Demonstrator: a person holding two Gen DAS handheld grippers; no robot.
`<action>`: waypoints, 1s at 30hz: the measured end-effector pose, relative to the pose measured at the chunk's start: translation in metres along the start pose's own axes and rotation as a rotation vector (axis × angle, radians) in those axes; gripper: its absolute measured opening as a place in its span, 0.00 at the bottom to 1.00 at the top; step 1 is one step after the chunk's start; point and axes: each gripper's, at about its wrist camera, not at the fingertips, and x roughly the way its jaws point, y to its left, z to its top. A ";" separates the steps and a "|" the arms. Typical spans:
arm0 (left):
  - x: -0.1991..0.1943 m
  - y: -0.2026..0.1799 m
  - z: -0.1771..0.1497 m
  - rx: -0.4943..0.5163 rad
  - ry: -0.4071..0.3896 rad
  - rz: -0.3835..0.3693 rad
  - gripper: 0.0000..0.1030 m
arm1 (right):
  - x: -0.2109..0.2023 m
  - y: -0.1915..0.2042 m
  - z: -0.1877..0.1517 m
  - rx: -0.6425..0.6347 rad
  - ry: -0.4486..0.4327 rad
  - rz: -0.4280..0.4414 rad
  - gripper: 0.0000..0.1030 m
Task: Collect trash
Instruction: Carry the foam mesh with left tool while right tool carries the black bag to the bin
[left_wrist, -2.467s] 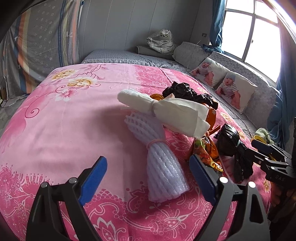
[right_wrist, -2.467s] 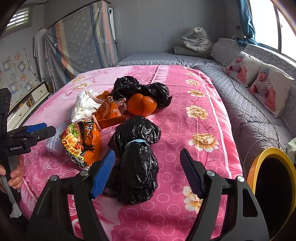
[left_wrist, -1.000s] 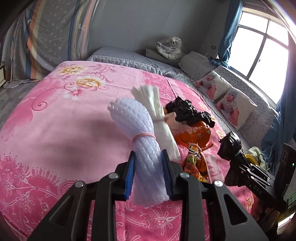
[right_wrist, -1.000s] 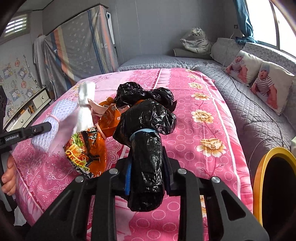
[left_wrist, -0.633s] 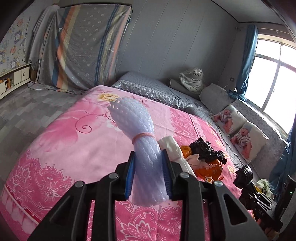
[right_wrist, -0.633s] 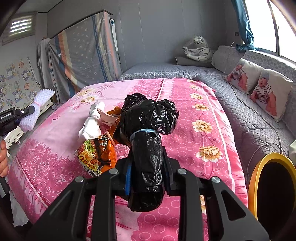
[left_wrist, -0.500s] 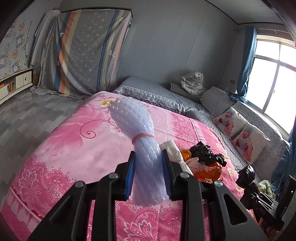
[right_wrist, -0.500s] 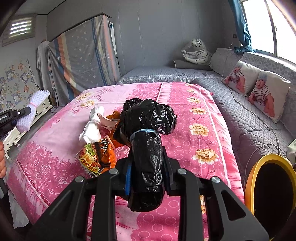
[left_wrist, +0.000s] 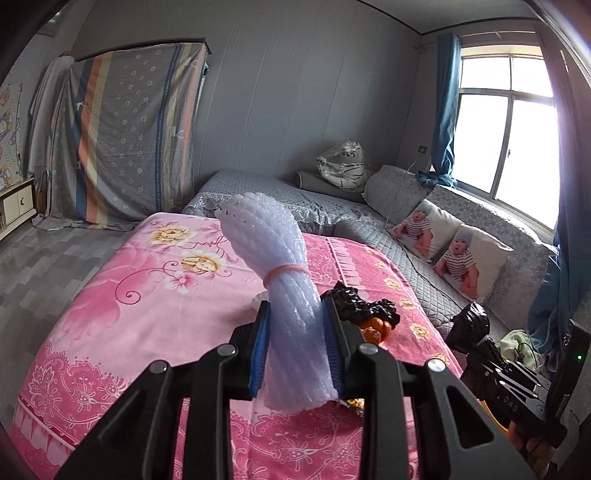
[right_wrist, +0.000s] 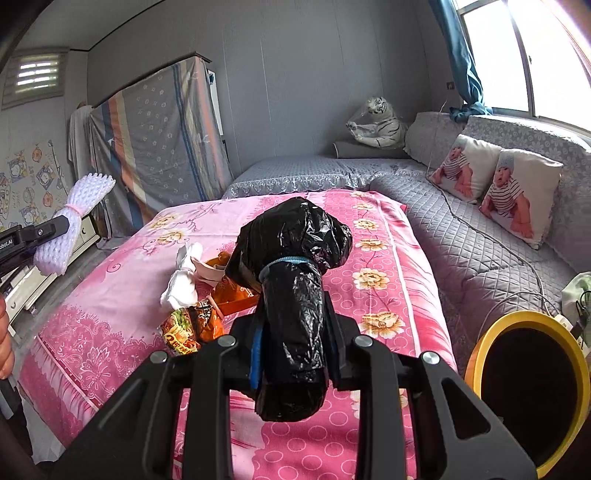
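My left gripper (left_wrist: 297, 347) pinches a bundle of white foam netting (left_wrist: 282, 291) clear above the pink bedspread (left_wrist: 147, 306); my right gripper (right_wrist: 291, 343) clamps a tied black trash bag (right_wrist: 293, 273). Snack wrappers (right_wrist: 192, 328) lie ahead near the bed's edge; a yellow-rimmed bin (right_wrist: 528, 391) stands open to the right gripper's right.

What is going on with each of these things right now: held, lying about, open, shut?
left gripper: shut on the foam net roll
foam net roll: held off the bed
right gripper: shut on the black bag bundle
black bag bundle: held off the bed
snack wrapper: lying on the bed
yellow bin: open
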 end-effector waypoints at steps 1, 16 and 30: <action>0.000 -0.006 0.001 0.008 0.000 -0.007 0.25 | -0.002 -0.002 0.001 0.004 -0.007 -0.006 0.24; 0.021 -0.072 0.007 0.101 0.023 -0.128 0.25 | -0.018 -0.043 0.007 0.076 -0.073 -0.102 0.24; 0.047 -0.142 0.004 0.208 0.049 -0.238 0.26 | -0.024 -0.087 0.007 0.143 -0.102 -0.196 0.24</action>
